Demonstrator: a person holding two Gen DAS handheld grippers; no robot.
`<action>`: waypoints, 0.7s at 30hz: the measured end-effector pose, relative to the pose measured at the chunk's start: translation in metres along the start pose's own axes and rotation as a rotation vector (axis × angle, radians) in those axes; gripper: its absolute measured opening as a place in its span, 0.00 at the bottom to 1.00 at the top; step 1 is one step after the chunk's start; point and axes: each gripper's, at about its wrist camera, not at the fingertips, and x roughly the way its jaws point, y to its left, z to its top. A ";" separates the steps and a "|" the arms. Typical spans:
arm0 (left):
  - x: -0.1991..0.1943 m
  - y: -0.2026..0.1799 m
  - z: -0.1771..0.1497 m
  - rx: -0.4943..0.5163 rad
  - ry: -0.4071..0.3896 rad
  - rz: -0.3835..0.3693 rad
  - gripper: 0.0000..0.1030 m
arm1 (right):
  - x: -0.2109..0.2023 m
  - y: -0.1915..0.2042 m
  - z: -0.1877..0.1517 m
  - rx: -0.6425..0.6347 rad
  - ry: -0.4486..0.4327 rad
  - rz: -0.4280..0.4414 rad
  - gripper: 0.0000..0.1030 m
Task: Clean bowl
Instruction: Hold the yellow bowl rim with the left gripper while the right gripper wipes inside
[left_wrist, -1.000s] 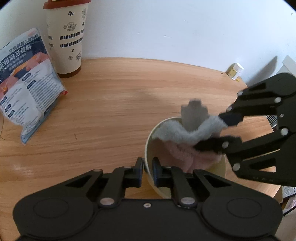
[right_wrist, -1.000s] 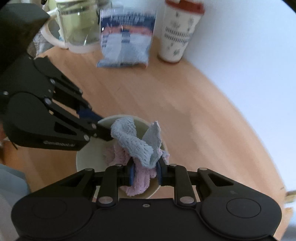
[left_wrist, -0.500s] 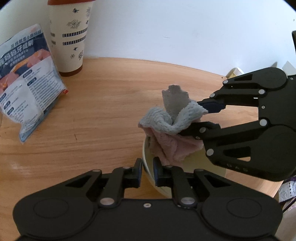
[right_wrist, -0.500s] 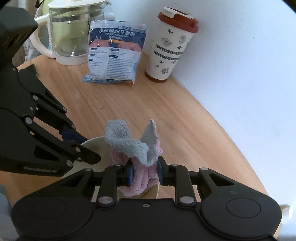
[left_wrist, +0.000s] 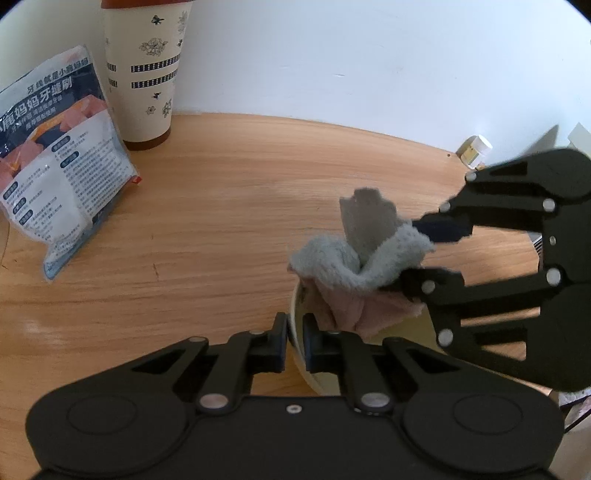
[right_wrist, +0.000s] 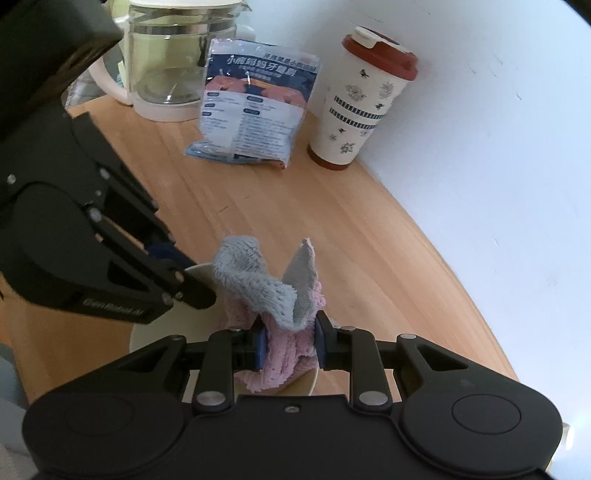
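Observation:
A cream bowl (left_wrist: 406, 339) sits on the wooden table (left_wrist: 240, 221). My left gripper (left_wrist: 294, 338) is shut on the bowl's near rim. My right gripper (right_wrist: 290, 341) is shut on a grey and pink cloth (right_wrist: 284, 314) and holds it over the bowl (right_wrist: 162, 332). In the left wrist view the cloth (left_wrist: 362, 273) hangs from the right gripper (left_wrist: 421, 254) with its pink end inside the bowl. The bowl's bottom is mostly hidden.
A patterned cup with a red lid (right_wrist: 360, 99) stands by the wall, also in the left wrist view (left_wrist: 142, 70). A printed packet (right_wrist: 255, 107) leans beside it. A glass kettle (right_wrist: 173, 55) stands at the far left. A small jar (left_wrist: 474, 149) sits far right.
The right gripper has lifted the cloth from deep in the bowl and swept it around the bowl. The left gripper stays on the rim.

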 end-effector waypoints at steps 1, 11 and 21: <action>0.000 0.000 0.000 0.001 0.000 0.001 0.08 | -0.001 0.001 -0.001 0.009 0.001 0.016 0.27; -0.003 0.002 -0.003 -0.022 -0.009 -0.006 0.08 | 0.028 0.003 -0.012 0.080 0.112 0.092 0.26; -0.007 0.002 -0.005 -0.037 -0.012 -0.002 0.08 | 0.025 -0.020 -0.011 0.314 0.203 0.258 0.26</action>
